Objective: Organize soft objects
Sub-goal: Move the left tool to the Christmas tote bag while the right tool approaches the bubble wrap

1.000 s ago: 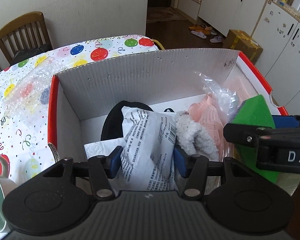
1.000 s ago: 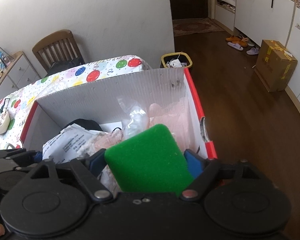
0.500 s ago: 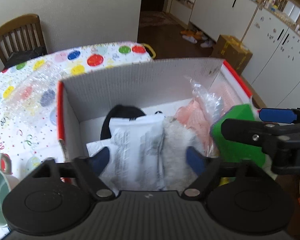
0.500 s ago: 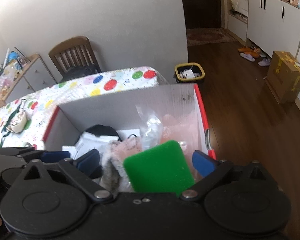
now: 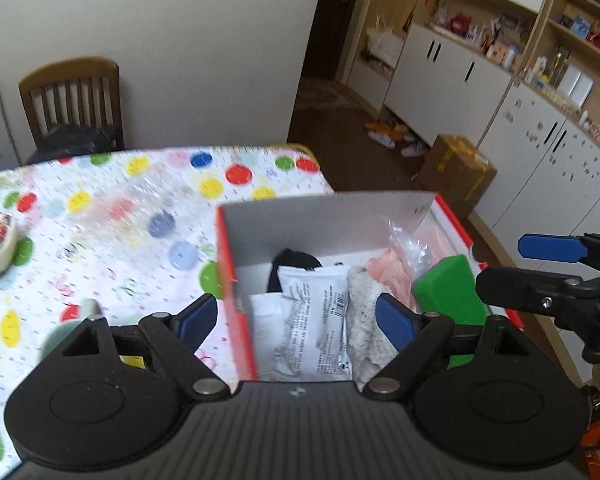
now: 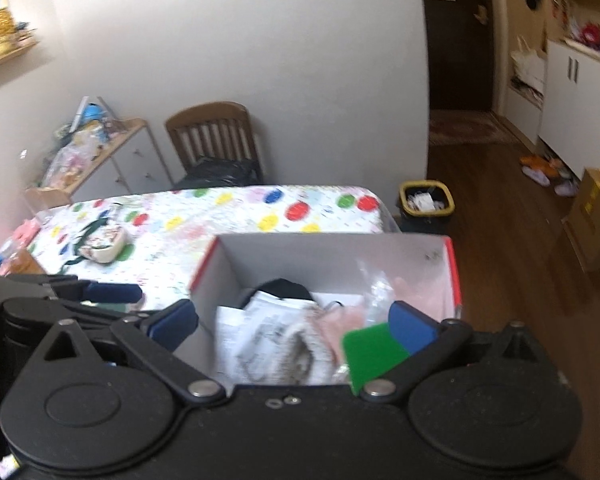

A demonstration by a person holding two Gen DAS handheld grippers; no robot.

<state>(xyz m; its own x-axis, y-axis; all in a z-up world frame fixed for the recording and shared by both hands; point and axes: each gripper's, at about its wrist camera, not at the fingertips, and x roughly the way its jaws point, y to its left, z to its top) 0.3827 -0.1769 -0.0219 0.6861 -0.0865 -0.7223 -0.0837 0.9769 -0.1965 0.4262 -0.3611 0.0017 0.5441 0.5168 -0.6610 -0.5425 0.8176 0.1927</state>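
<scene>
The left gripper (image 5: pixel 296 318) is spread wide and holds nothing; its fingers straddle the near left corner of the red-rimmed cardboard box (image 5: pixel 225 264). The right gripper (image 6: pixel 292 326) is likewise spread wide and empty, positioned above the near edge of the box.

Inside the box, along the near edge, a white printed packet (image 5: pixel 314 320) stands upright, with a fluffy white-grey cloth (image 5: pixel 362 316) touching its right side. A green sponge (image 5: pixel 450 294) leans against the right wall of the box. Behind the fluffy cloth lie a pink fabric item (image 5: pixel 392 276) and a clear plastic bag (image 5: pixel 408 250). A black item (image 5: pixel 294 264) rests toward the far left of the box interior.

The box stands at the right end of a table covered with a balloon-print cloth (image 5: pixel 120 216). A sheet of bubble wrap (image 5: pixel 140 204) lies on the cloth to the left of the box. A wooden chair (image 5: pixel 74 104) stands beyond the table, against the wall.
</scene>
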